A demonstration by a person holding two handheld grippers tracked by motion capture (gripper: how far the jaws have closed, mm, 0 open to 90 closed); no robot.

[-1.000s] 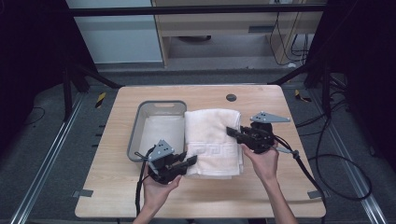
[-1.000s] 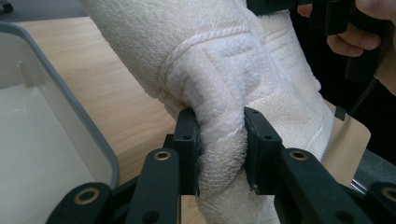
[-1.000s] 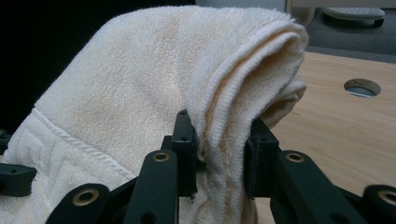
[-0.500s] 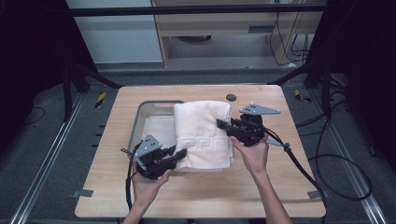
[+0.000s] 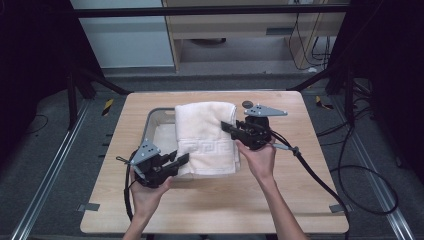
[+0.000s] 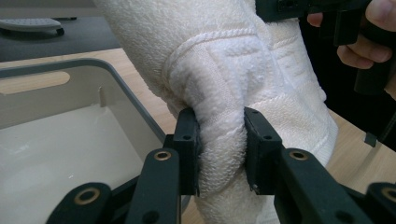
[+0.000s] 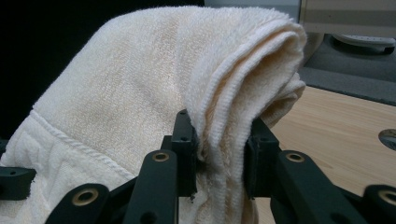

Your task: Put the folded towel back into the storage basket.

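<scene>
A folded white towel (image 5: pixel 206 137) hung between the two grippers above a wooden table (image 5: pixel 300 200), its left part over the right side of a grey bin (image 5: pixel 152 122). The left gripper (image 5: pixel 181 161) held the towel's near left corner; in the left gripper view its jaws pinched a thick fold of the towel (image 6: pixel 219 116), the cloth bulging between them, with the bin's rim (image 6: pixel 126 93) and pale inside to the left. The left hand (image 5: pixel 147 192) gripped that tool from below.

The right gripper (image 5: pixel 227 126) bit the towel's right edge, further back on the table. In the right gripper view its jaws were pressed onto several layers of the towel (image 7: pixel 140 93), which rose in a rounded hump above them. The right hand (image 5: pixel 257 160) held that gripper from the near side, its cable (image 5: pixel 320 180) trailing across the table to the right. A small dark disc (image 5: pixel 247 104) lay on the table just behind the right gripper.
</scene>
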